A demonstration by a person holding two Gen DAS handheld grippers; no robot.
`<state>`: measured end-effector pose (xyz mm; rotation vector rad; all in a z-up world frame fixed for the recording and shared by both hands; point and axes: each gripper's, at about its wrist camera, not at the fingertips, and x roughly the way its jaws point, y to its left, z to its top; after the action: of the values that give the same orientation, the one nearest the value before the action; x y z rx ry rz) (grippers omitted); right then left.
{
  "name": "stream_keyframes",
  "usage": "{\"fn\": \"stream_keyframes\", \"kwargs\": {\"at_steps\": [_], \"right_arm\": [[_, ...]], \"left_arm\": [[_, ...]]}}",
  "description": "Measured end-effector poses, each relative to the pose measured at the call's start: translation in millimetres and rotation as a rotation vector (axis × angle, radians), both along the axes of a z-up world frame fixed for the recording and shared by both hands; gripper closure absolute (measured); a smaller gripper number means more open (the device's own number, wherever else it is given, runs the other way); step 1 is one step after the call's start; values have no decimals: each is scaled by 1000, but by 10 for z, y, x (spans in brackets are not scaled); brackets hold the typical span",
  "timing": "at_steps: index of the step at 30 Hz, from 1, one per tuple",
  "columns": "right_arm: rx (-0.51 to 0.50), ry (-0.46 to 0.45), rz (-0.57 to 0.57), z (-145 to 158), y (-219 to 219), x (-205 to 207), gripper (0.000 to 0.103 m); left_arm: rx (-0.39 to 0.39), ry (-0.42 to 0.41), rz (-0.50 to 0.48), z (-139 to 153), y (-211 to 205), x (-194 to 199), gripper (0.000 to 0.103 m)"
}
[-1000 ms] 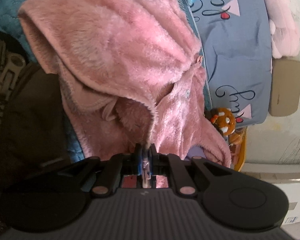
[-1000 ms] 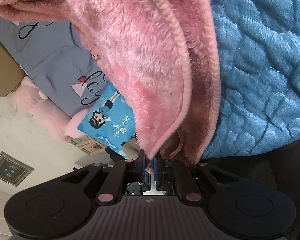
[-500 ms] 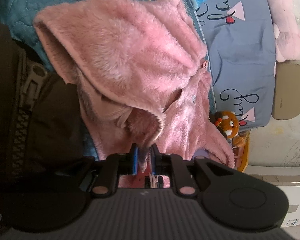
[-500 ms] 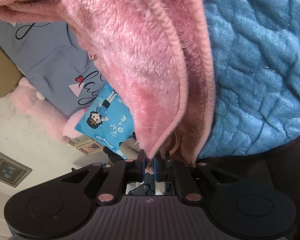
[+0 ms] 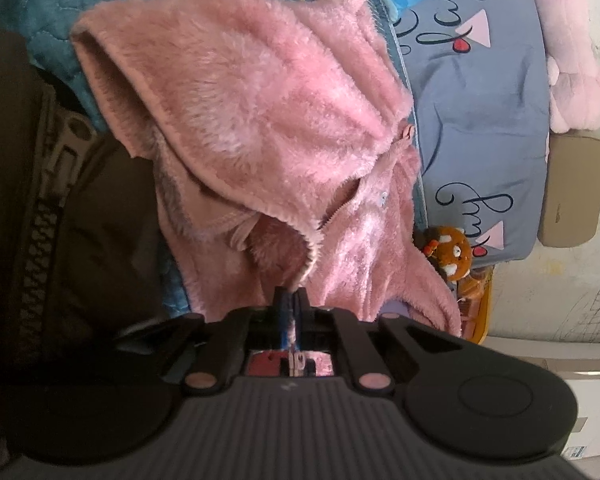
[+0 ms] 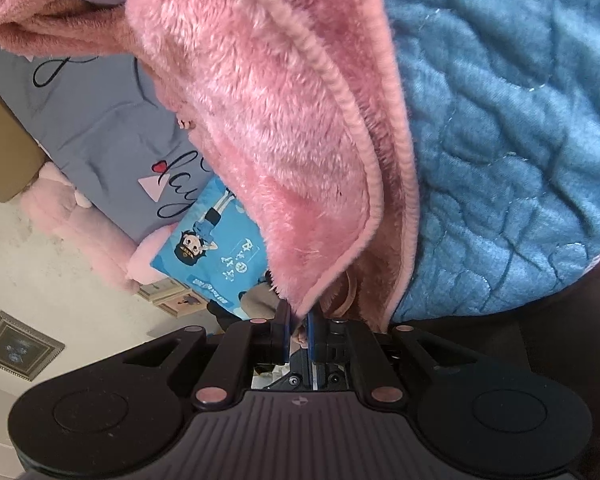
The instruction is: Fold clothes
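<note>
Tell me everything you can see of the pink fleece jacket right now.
The pink fleece jacket is fluffy plush with a corded hem, a front zipper and small buttons. It is bunched and partly doubled over, hanging above the blue quilt. The left claw is shut on its zipper edge; the right claw is shut on its hem.

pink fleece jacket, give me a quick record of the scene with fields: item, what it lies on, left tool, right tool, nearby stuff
item: pink fleece jacket, fluffy, with a zip front
lies on: teal quilted cover
left tool: shut on a hem edge of the jacket, jaws just closed further
right tool: shut on a piped edge of the jacket
nearby: grey pillow with script lettering, blue cartoon cushion, small brown plush toy, dark zipped garment
</note>
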<state>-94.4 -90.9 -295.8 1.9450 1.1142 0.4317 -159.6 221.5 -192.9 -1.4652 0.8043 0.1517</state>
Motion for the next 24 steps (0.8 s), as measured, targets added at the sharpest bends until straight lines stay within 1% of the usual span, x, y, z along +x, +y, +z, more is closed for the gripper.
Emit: {"fn": "stream_keyframes", "kwargs": {"at_steps": [4,19,24], "right_arm": [[6,4,2,-18,-21,-23,95],[-4,6,-14,-22,-33,-29,95],[-25,1,-14,-13,-32,-9,95]], "left_arm": [[-12,0,-5,-21,-13,4,100],[23,8,-48,18,-77,26,100],[34,11,-65,31,-104,50,100]]}}
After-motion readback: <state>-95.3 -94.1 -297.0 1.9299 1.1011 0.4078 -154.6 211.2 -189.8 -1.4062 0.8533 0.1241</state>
